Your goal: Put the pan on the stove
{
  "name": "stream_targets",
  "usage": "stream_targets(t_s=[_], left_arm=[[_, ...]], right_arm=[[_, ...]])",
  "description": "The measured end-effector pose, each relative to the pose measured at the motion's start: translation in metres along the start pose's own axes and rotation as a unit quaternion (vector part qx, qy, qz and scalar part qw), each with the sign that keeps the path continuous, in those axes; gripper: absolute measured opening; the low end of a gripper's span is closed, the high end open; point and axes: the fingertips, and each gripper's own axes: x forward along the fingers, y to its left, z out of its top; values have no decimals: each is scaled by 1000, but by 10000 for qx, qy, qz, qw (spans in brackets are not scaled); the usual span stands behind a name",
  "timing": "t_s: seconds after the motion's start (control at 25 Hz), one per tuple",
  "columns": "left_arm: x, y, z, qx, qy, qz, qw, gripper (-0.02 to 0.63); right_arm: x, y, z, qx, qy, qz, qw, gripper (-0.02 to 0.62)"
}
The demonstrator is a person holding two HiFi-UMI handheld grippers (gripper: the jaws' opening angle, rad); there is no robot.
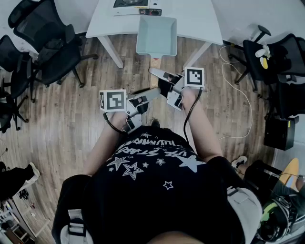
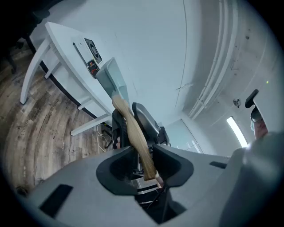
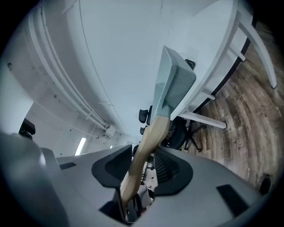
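A pale teal square pan (image 1: 156, 35) with a wooden handle (image 1: 155, 60) hangs in the air just in front of the white table (image 1: 200, 19). Both grippers meet at the handle below the pan. My left gripper (image 1: 153, 93) comes in from the left and is shut on the handle's end (image 2: 141, 146). My right gripper (image 1: 156, 73) comes in from the right and is shut on the handle (image 3: 146, 144) a little higher. The pan (image 2: 113, 80) (image 3: 174, 84) tilts away from both gripper cameras. A dark flat appliance (image 1: 129, 4) (image 2: 92, 48) lies on the table behind the pan.
Black office chairs (image 1: 45, 38) stand to the left and further chairs (image 1: 274, 57) to the right. A white cable (image 1: 240, 95) trails over the wooden floor at the right. A small black object (image 1: 155, 12) sits near the table's front edge.
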Motion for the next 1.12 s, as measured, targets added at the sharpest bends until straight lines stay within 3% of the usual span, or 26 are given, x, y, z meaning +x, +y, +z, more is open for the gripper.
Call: stream_targets(t_s=[1.12], left_arm=[[-2, -2, 2, -83, -218, 80, 9997, 127]], right_arm=[[6, 2, -1, -272, 334, 33, 9991, 155]])
